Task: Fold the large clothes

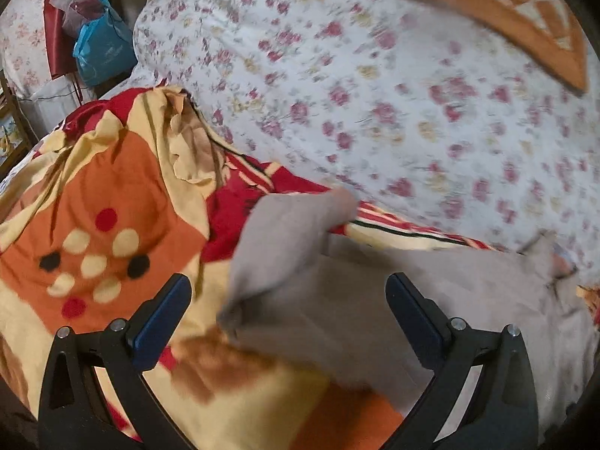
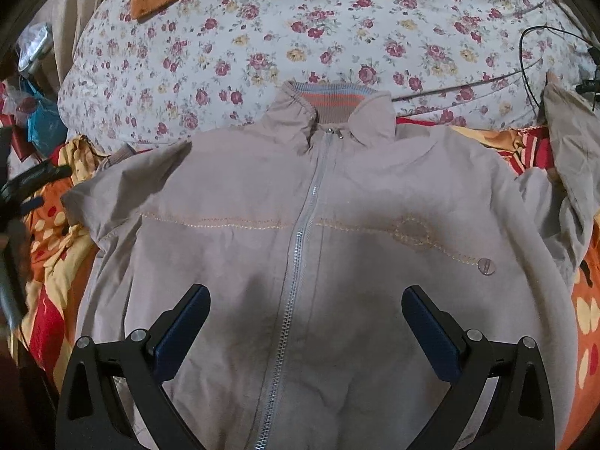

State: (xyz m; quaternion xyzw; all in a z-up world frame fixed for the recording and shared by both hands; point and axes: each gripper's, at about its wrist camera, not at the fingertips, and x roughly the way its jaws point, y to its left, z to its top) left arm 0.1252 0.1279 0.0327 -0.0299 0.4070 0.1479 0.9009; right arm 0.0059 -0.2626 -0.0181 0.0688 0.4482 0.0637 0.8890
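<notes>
A beige zip-up jacket (image 2: pixel 337 247) lies front up on the bed, zipper closed, striped knit collar (image 2: pixel 330 99) at the far end. My right gripper (image 2: pixel 305 296) is open and empty above the jacket's middle, astride the zipper (image 2: pixel 300 240). In the left wrist view the jacket's left shoulder and sleeve (image 1: pixel 292 247) lie bunched on the blanket, blurred. My left gripper (image 1: pixel 288 285) is open and empty just above this sleeve. It also shows at the left edge of the right wrist view (image 2: pixel 22 187).
A red, orange and yellow patterned blanket (image 1: pixel 97 225) lies under the jacket. A floral quilt (image 2: pixel 300 37) is heaped behind it, with an orange checked cushion (image 1: pixel 506 11) on top. Bags (image 1: pixel 97 45) hang at the far left. A black cable (image 2: pixel 532 60) lies at the right.
</notes>
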